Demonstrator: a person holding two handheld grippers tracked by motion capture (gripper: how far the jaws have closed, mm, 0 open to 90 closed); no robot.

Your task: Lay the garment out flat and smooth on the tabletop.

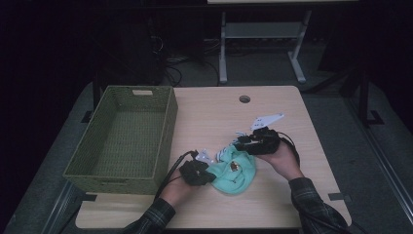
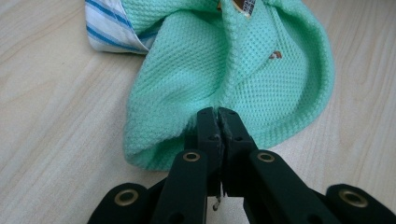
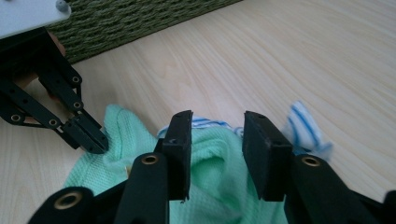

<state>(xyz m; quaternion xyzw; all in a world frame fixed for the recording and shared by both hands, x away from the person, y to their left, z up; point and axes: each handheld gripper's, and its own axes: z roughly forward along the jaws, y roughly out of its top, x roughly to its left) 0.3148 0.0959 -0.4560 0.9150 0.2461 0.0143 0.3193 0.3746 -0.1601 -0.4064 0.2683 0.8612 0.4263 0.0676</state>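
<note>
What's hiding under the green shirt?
A blue-and-white striped cloth pokes out from under the green shirt. How far it runs beneath is covered. The left gripper pinches the shirt's edge.

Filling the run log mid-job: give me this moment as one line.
left gripper: shut on green garment | right gripper: open over garment | basket: left of it | table

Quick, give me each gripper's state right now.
Left gripper: shut on the mint green garment.
Right gripper: open, jaws over the garment, not pinching it.
</note>
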